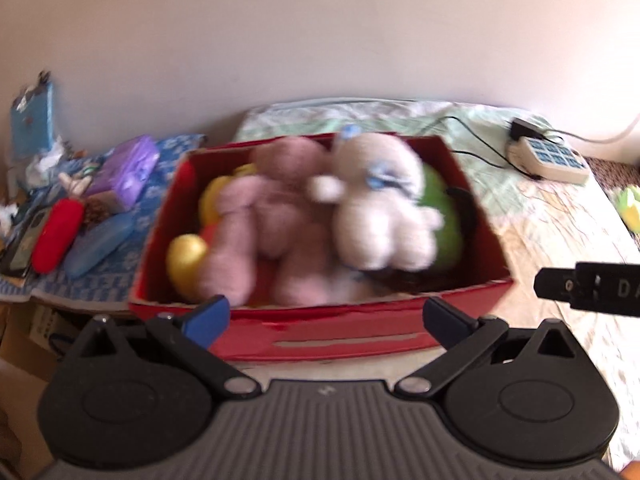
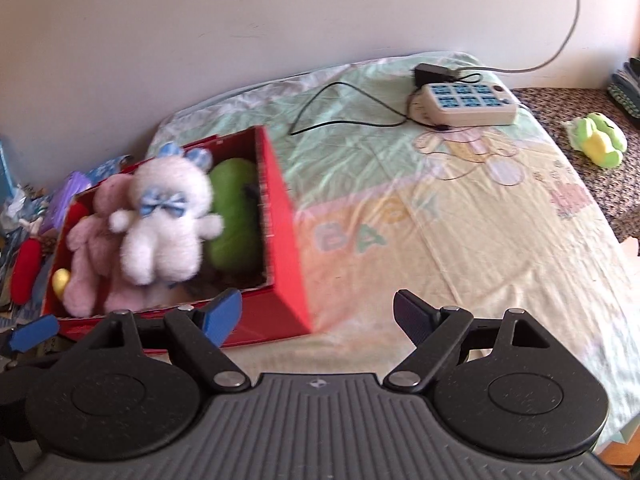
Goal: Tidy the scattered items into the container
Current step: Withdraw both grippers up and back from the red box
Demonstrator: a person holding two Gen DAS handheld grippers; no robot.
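One red box (image 2: 280, 216), two plush bears (image 2: 164, 220)

1. A home bedroom — a bed (image 2: 460, 216) spread with a pastel nursery sheet printed with "BABY" letters and a cartoon figure.
2. Plush toys fill a red box (image 2: 286, 240) on the sheet; a green one (image 2: 598, 140) lies apart.
3. A power strip (image 2: 464, 104) with a charger rests near the plain wall.
4. Beside the bed, household clutter (tissue pack (image 1: 124, 172), cases) on a blue cloth.
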